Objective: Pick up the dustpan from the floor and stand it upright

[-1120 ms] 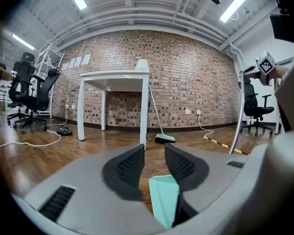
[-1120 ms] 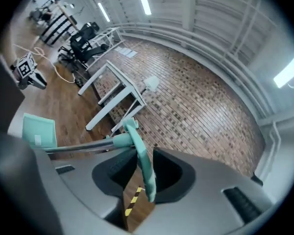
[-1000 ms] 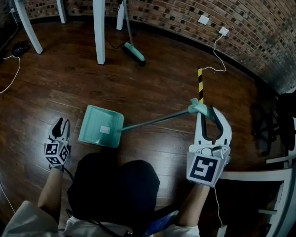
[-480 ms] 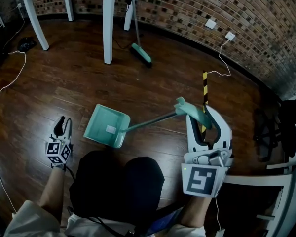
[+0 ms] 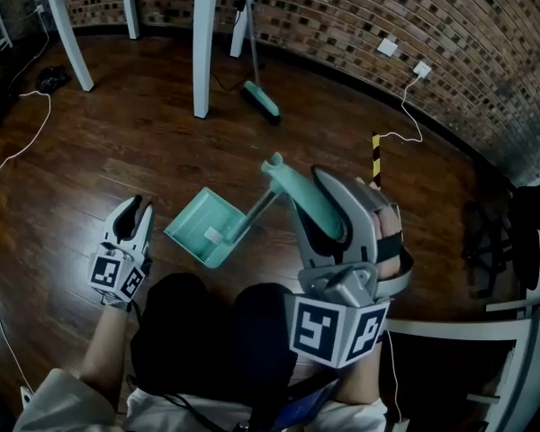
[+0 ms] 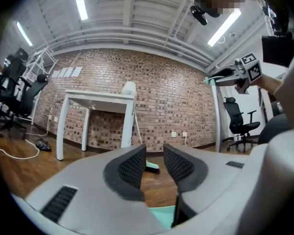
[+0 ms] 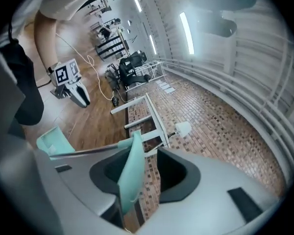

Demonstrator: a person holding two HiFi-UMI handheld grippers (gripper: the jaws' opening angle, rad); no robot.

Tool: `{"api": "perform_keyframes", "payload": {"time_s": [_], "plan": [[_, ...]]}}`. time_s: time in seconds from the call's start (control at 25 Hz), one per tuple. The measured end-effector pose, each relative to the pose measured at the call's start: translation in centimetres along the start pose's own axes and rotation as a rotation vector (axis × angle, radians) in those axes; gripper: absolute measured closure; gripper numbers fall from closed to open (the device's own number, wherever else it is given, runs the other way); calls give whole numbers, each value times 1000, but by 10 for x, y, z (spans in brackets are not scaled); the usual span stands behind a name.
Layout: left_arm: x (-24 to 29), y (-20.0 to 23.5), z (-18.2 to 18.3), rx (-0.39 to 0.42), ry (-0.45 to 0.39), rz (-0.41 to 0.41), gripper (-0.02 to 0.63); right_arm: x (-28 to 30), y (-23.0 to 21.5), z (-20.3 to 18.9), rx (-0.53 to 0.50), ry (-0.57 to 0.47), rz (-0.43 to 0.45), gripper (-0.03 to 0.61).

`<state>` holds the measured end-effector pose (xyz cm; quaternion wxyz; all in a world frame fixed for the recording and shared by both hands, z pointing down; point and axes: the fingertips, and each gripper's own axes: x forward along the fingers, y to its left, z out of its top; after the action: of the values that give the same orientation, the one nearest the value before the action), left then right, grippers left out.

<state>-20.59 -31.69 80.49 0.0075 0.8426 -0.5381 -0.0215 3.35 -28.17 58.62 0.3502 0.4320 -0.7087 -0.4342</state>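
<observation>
— What do you count?
— One teal dustpan (image 5: 201, 229), one broom (image 5: 257, 98), one white table (image 5: 202, 52), two wall sockets (image 5: 387, 48) and two grippers.
— And the right gripper (image 5: 313, 207)?
— Its fingers pinch the teal grip at the end of the dustpan's handle. The metal shaft slants down from them to the pan, which sits tilted below and left of them, between the two grippers. I cannot tell whether the pan's lip touches the wooden surface (image 5: 117, 142).
— The left gripper (image 5: 131, 220)?
— Its fingers are a little apart with nothing between them. The pan is just to their right.
— What does each view add?
— Only the left gripper view shows that narrow gap. It also shows the broom head beyond the gap and a teal sliver below the fingers. Only the right gripper view shows the grip lying against one finger pad, with the pan and the left gripper well beyond the fingertips. Only the head view shows the whole pan.
</observation>
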Motion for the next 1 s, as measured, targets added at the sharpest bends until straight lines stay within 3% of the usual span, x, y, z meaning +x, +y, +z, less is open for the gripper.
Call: {"api": "perform_keyframes", "payload": {"time_s": [0.12, 0.28, 0.48, 0.68, 0.84, 1.0], "plan": [[11, -38, 8, 38, -7, -94, 489, 11, 0, 5, 45, -33, 49, 419], [19, -68, 6, 75, 8, -143, 488, 12, 4, 3, 181, -57, 109, 419], [25, -77, 4, 54, 17, -153, 488, 10, 13, -9, 289, -70, 181, 413], [29, -79, 13, 40, -6, -153, 489, 1, 0, -10, 425, -171, 195, 413], [31, -81, 17, 1, -15, -151, 488, -6, 1, -24, 510, -186, 204, 411], [32, -80, 26, -38, 25, -131, 488, -13, 11, -42, 633, -144, 283, 411]]}}
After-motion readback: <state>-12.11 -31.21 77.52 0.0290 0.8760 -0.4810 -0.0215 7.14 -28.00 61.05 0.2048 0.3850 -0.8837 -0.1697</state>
